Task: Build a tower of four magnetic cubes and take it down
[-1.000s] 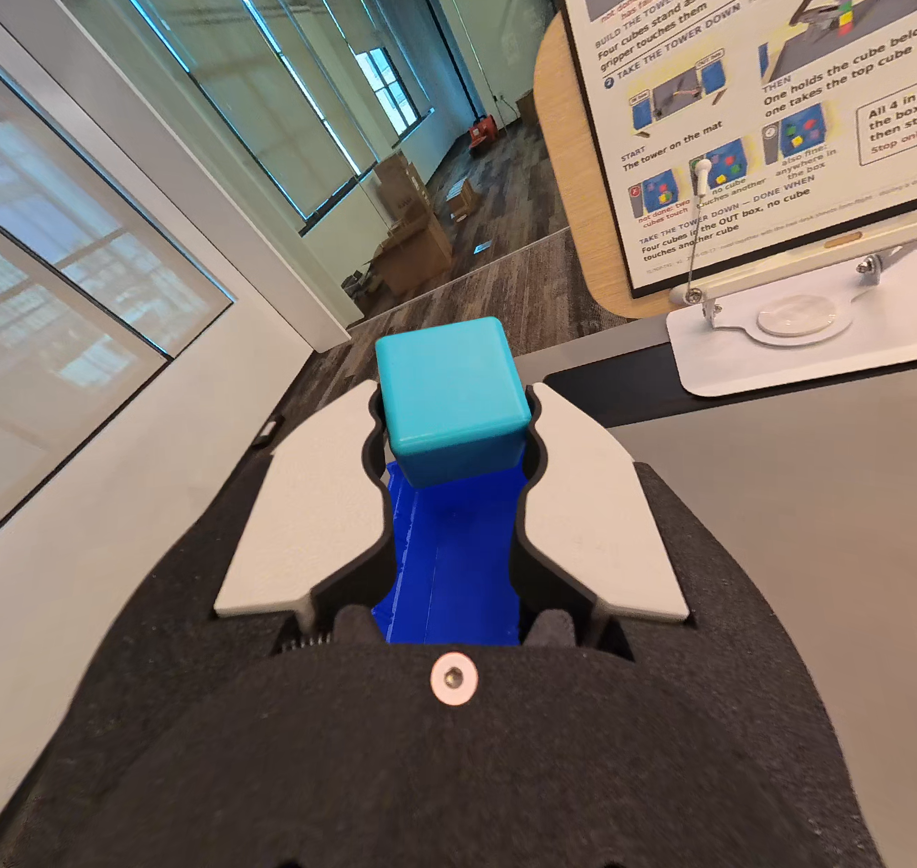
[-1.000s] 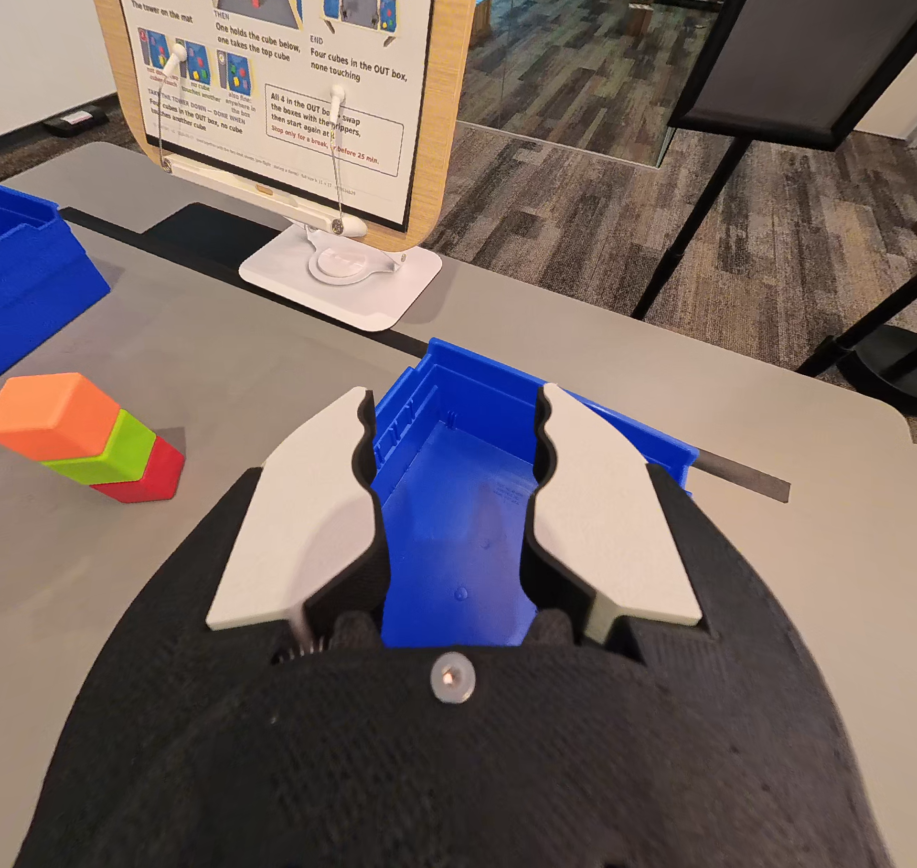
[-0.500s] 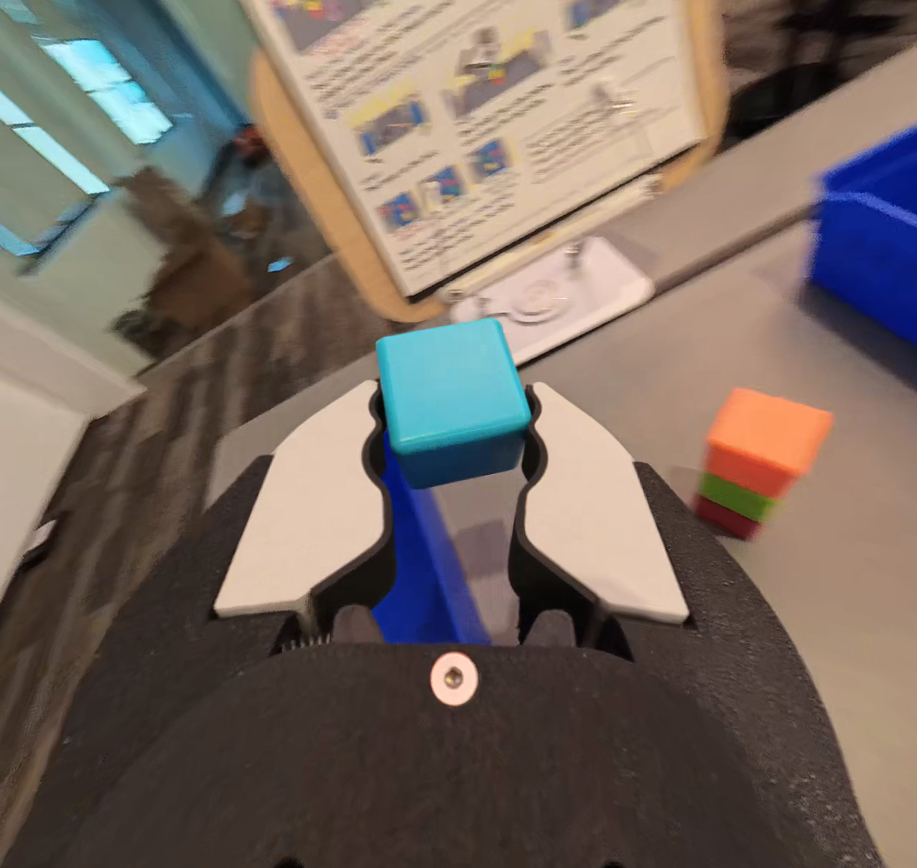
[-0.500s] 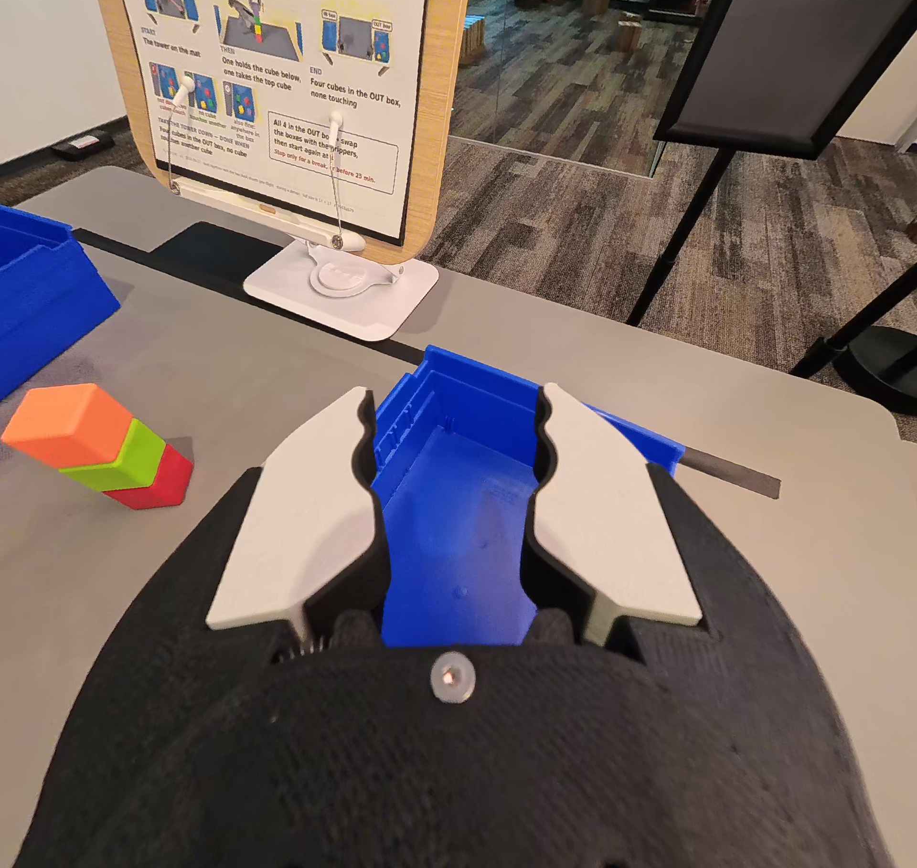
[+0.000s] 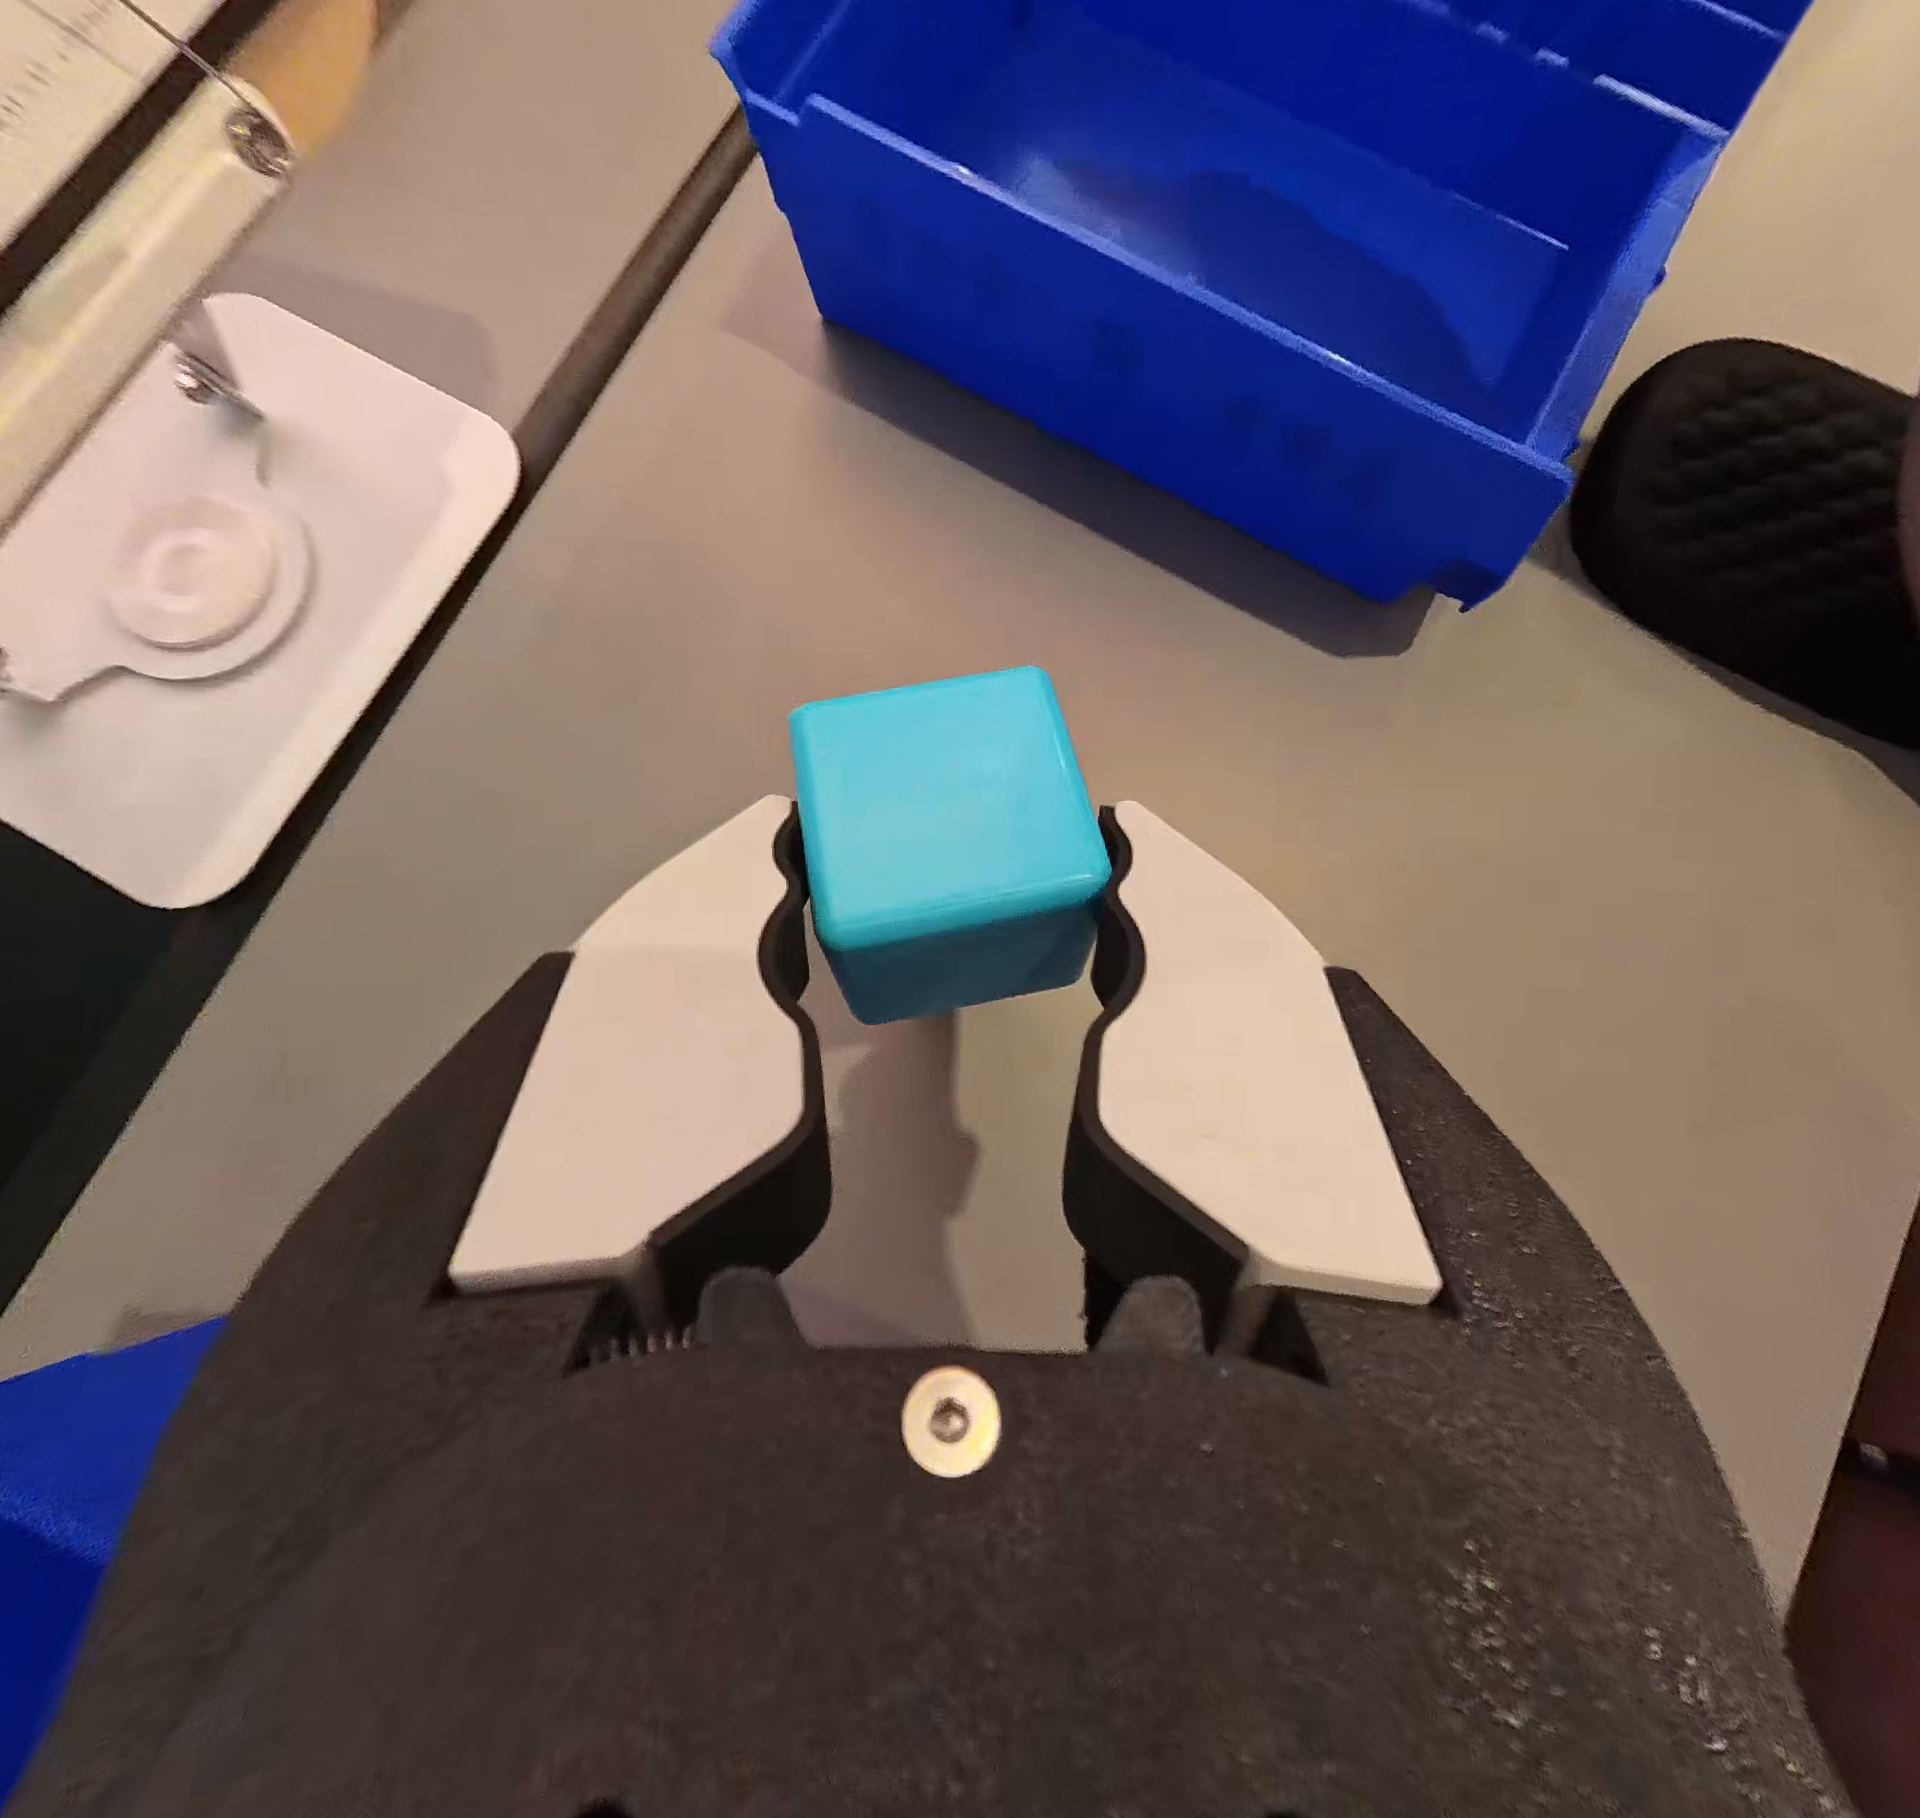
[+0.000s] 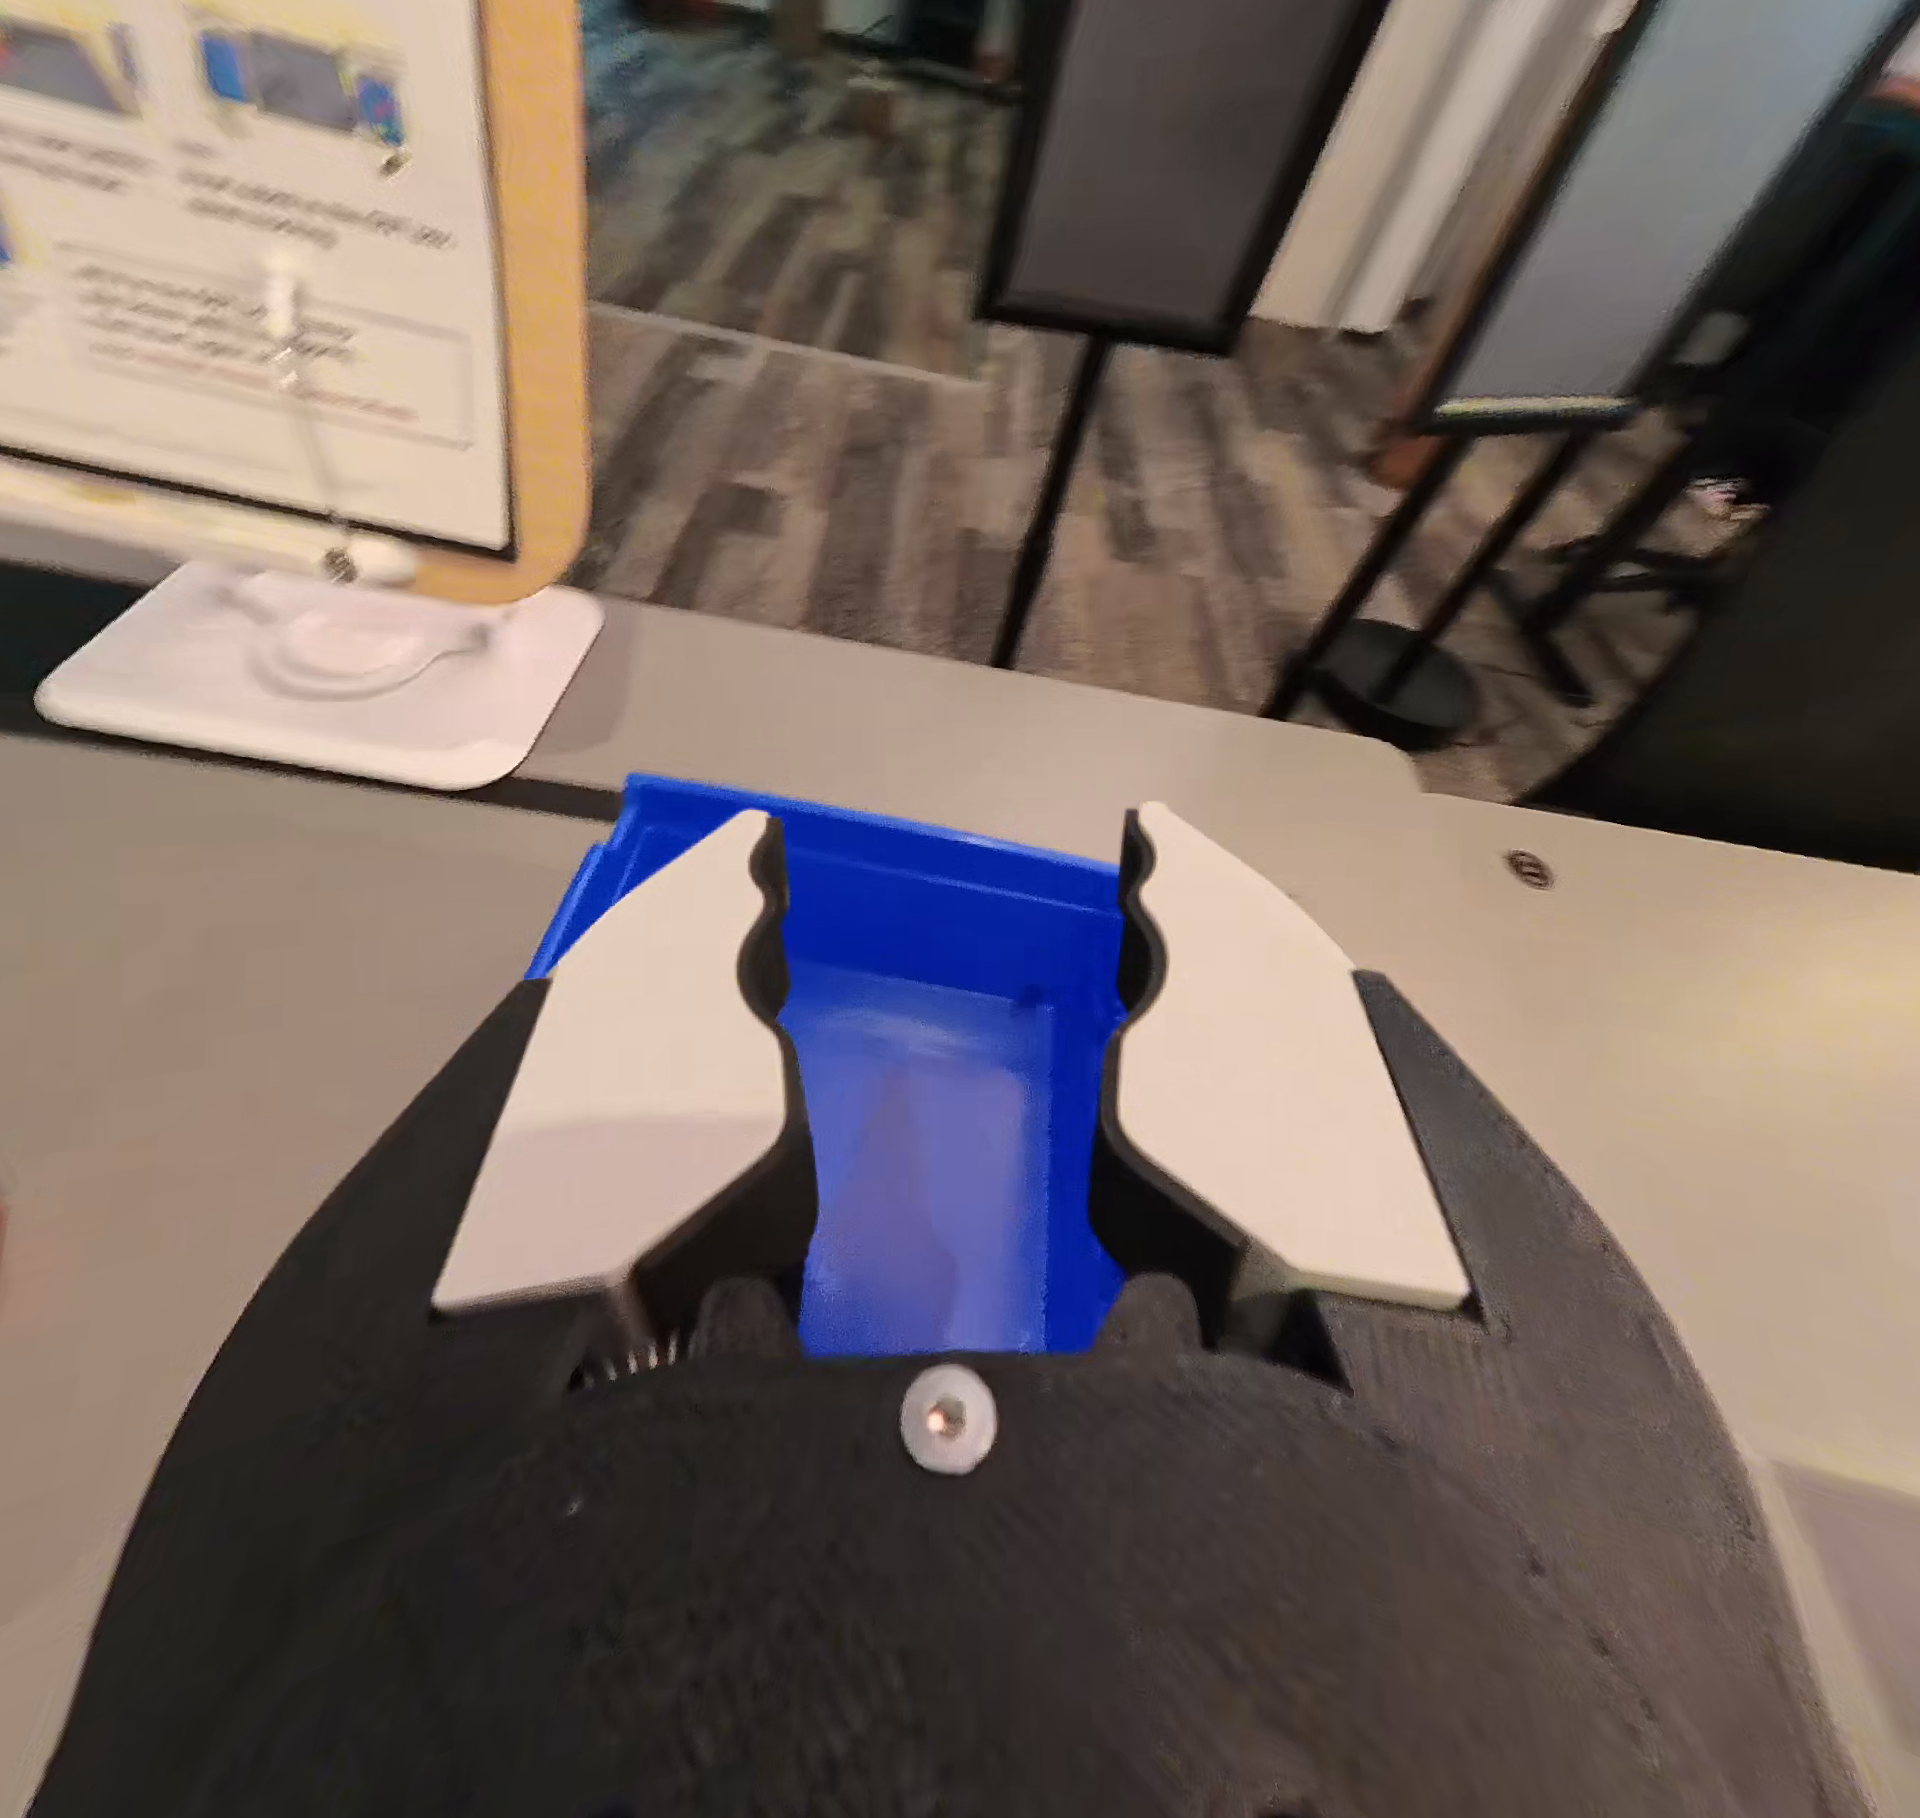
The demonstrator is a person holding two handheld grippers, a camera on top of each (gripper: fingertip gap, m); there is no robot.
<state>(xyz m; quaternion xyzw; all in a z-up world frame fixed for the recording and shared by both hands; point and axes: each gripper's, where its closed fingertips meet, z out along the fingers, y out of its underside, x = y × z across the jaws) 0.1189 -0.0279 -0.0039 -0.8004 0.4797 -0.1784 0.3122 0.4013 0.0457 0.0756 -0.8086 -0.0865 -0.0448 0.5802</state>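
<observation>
Two grippers over the grey table (image 5: 1299,781): left gripper (image 5: 948,869) clamps the teal cube (image 5: 940,823), right gripper (image 6: 945,880) spread

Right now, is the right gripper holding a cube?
No, the right gripper is open with nothing between its fingers; only the blue bin shows through the gap.

1. Left gripper (image 5: 948,838): broad black body with a grainy, textured surface, rounded outline.
2. Two pale grey flat-topped fingers (image 5: 665,1072) with wavy black inner edges.
3. A round silver screw (image 5: 950,1426) sits centred behind the fingers; a small coil spring (image 5: 644,1337) shows at the left finger's base.
4. Right gripper (image 6: 948,833): same build, with pale grey fingers (image 6: 1278,1082) and a silver screw (image 6: 945,1421).
</observation>
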